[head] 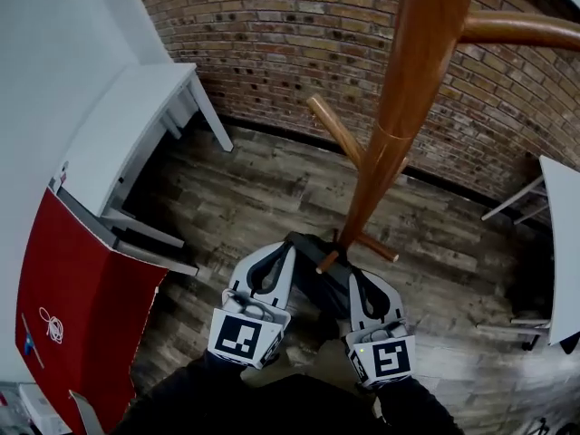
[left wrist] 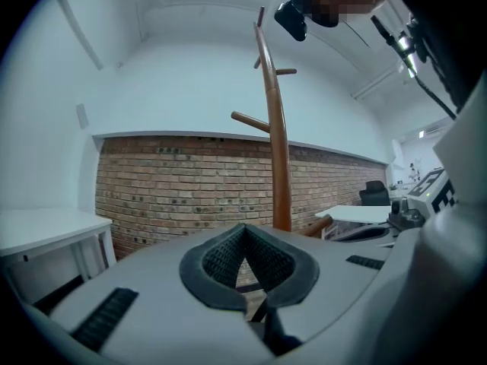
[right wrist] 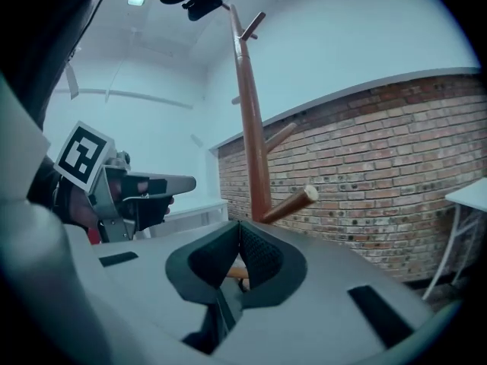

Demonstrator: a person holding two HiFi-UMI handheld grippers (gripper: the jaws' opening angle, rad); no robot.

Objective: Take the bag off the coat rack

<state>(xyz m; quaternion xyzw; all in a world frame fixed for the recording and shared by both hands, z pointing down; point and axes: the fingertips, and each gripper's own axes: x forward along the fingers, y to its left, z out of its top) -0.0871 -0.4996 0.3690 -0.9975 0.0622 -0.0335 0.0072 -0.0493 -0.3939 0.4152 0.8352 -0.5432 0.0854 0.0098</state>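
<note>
Being held low on the near side of the coat rack [head: 399, 107], the left gripper [head: 272, 259] and right gripper [head: 364, 288] are being carried empty, with their fingers pressed together. A dark shape [head: 313, 284], probably the bag, is being framed between them under a low peg [head: 331, 256]. With the fingers shut, the peg is likely being risked a knock and the bag missed.

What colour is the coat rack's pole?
Glossy reddish-brown wood. The coat rack shows best in the head view.

1 coat rack [head: 399, 125]; 2 grippers: left gripper [head: 286, 248], right gripper [head: 356, 279]; 2 white tables: left table [head: 136, 116], right table [head: 564, 234]; 1 red box [head: 72, 306].
</note>
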